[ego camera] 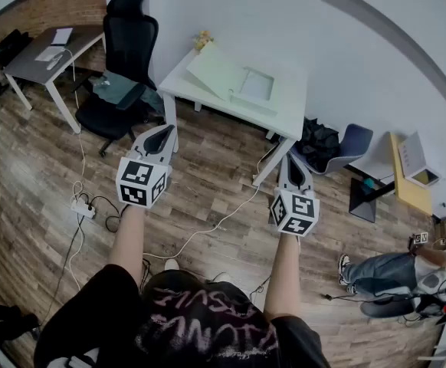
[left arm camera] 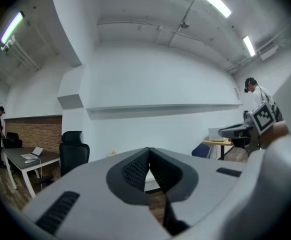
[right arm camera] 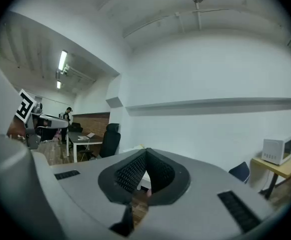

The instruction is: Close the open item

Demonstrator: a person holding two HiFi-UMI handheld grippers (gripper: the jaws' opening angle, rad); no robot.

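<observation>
An open pale laptop (ego camera: 234,79) lies on the white table (ego camera: 183,84) ahead of me, its lid tilted back to the left. The head view shows both grippers held level over the wooden floor, short of the table. My left gripper (ego camera: 166,134) is shut with nothing between its jaws, just before the table's near left corner. My right gripper (ego camera: 293,162) is also shut and empty, near the table's right leg. In the left gripper view the jaws (left arm camera: 148,152) meet at the tip; the right gripper view shows its jaws (right arm camera: 145,154) meeting too.
A black office chair (ego camera: 123,60) stands left of the table, with a grey desk (ego camera: 31,67) beyond it. A power strip (ego camera: 83,208) and cables lie on the floor at left. A blue chair (ego camera: 352,146), a wooden side table (ego camera: 407,186) and a seated person (ego camera: 384,271) are at right.
</observation>
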